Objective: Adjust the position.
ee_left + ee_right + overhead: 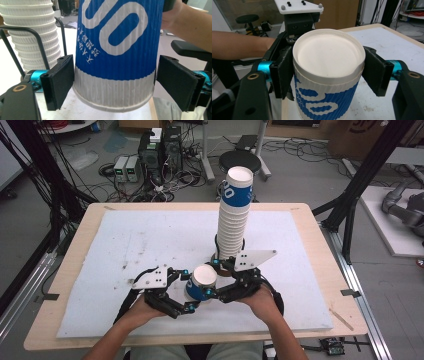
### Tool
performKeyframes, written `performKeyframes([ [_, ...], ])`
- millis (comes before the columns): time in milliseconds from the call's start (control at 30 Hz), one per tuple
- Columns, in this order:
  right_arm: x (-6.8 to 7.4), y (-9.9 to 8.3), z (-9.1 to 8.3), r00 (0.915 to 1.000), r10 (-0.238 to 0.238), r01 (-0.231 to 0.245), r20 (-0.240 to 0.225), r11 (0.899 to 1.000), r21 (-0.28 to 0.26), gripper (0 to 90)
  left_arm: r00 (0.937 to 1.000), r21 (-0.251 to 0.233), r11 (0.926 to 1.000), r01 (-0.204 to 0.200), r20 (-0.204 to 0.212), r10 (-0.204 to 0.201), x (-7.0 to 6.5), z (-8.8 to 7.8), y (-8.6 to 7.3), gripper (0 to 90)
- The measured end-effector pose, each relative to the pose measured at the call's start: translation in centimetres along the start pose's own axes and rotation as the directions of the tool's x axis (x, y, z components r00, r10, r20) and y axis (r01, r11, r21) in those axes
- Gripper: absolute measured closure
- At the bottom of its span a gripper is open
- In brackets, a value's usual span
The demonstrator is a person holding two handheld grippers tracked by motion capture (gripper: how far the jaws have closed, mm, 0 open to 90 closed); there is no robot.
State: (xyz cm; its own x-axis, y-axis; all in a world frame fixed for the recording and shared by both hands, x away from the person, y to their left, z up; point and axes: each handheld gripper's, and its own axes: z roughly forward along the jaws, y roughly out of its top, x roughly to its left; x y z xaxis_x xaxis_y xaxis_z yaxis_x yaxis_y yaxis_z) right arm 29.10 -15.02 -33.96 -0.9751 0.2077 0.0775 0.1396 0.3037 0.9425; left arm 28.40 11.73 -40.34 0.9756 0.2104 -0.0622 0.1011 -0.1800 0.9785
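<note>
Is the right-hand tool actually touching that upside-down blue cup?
Touching. In the right gripper view both black fingers press against the sides of the blue cup just below its white base, with no gap showing on either side.

The upturned cup (202, 283) is ribbed paper, blue with white lettering and a white band near its rim. The cup stack (233, 222) is white, its top cup blue. Both tools are black with turquoise joints. A white sheet covers the pale wooden bench (320, 235).
</note>
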Motion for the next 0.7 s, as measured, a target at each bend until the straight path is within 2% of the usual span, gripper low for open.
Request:
performKeyframes([
  [67, -0.17, -0.22, 0.04, 0.9998, 0.016, -0.017, -0.007, 1.0, -0.006, 31.7, 1.0, 0.0, 1.0, -0.005, 0.004, 0.005, 0.09, 0.01, -0.04, 16.8],
  [300, -0.32, -0.56, -0.01, 0.9997, 0.024, -0.024, 0.0, 1.0, -0.005, 32.5, 0.9992, 0.016, 0.999, -0.041, 0.001, 0.041, 0.27, -0.09, -0.07, 25.2],
  [633, -0.29, -0.67, 0.14, 0.9995, 0.032, -0.032, 0.009, 0.999, -0.003, 31.0, 0.9989, 0.053, 0.9975, -0.047, 0.003, 0.047, 0.33, -0.31, 0.2, 31.2],
  [667, -0.31, -0.67, 0.14, 0.9991, 0.042, -0.042, 0.008, 0.999, -0.007, 26.7, 0.999, 0.054, 0.9975, -0.045, 0.003, 0.045, 0.33, -0.32, 0.25, 31.5],
  [700, -0.26, -0.66, 0.2, 0.9981, 0.056, -0.055, 0.025, 0.998, -0.014, 18.4, 0.9991, 0.054, 0.9977, -0.041, 0.007, 0.041, 0.37, -0.35, 0.26, 31.7],
])
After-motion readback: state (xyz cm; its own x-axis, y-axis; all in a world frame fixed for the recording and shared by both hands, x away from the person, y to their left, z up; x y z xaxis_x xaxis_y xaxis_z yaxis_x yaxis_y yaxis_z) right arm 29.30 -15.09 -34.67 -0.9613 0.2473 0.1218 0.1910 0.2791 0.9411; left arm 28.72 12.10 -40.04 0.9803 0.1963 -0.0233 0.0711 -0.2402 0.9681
